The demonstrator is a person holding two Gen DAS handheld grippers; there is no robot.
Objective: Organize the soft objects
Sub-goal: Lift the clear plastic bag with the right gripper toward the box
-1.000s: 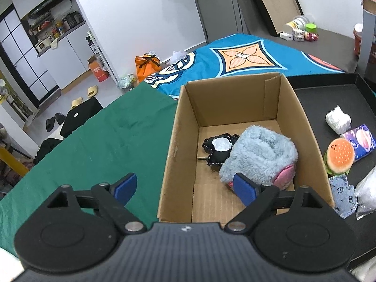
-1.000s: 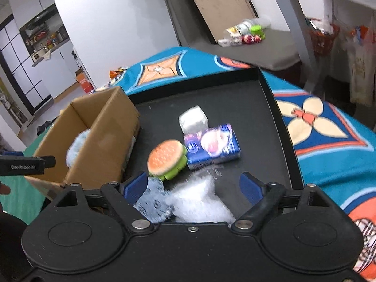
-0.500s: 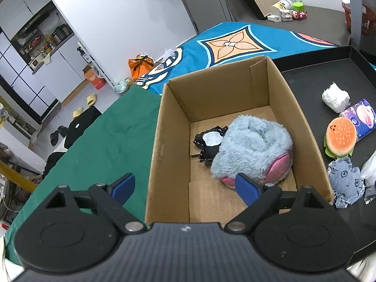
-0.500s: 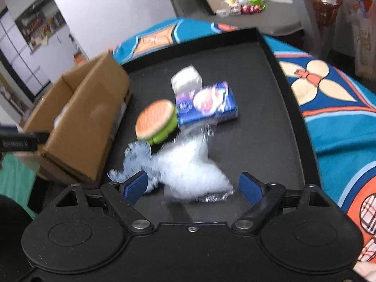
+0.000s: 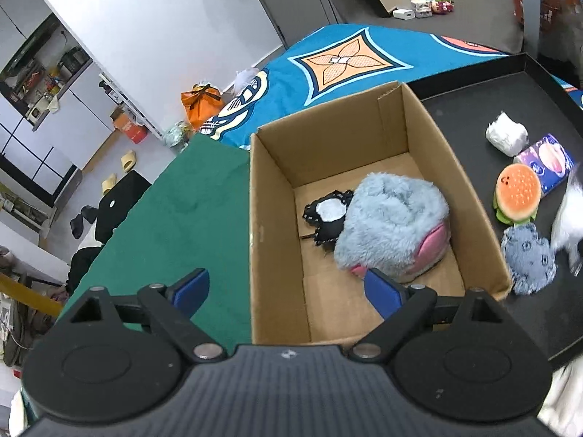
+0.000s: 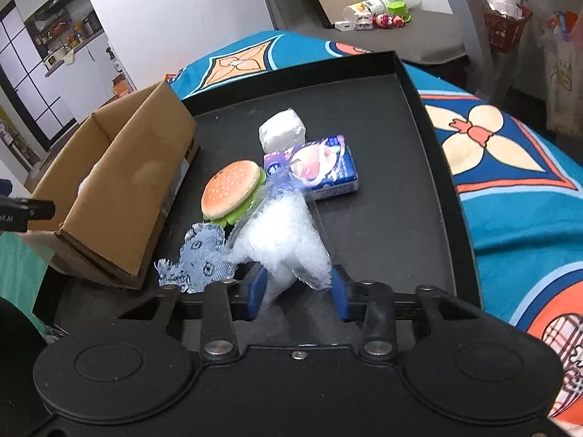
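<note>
Right hand-held gripper [image 6: 296, 287] closing on one blurred clear bag [image 6: 282, 235]; left hand-held gripper [image 5: 288, 287] spread; two plush toys [image 5: 391, 227] in one box [image 5: 271, 240]

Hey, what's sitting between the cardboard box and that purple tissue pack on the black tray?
The burger toy lies between the cardboard box and the purple tissue pack; the right wrist view shows it best.

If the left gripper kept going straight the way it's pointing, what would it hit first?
Probably the near left wall of the cardboard box, which lies between the open left gripper's fingers. Depth is hard to judge; slightly to the right it would reach the box floor instead.
</note>
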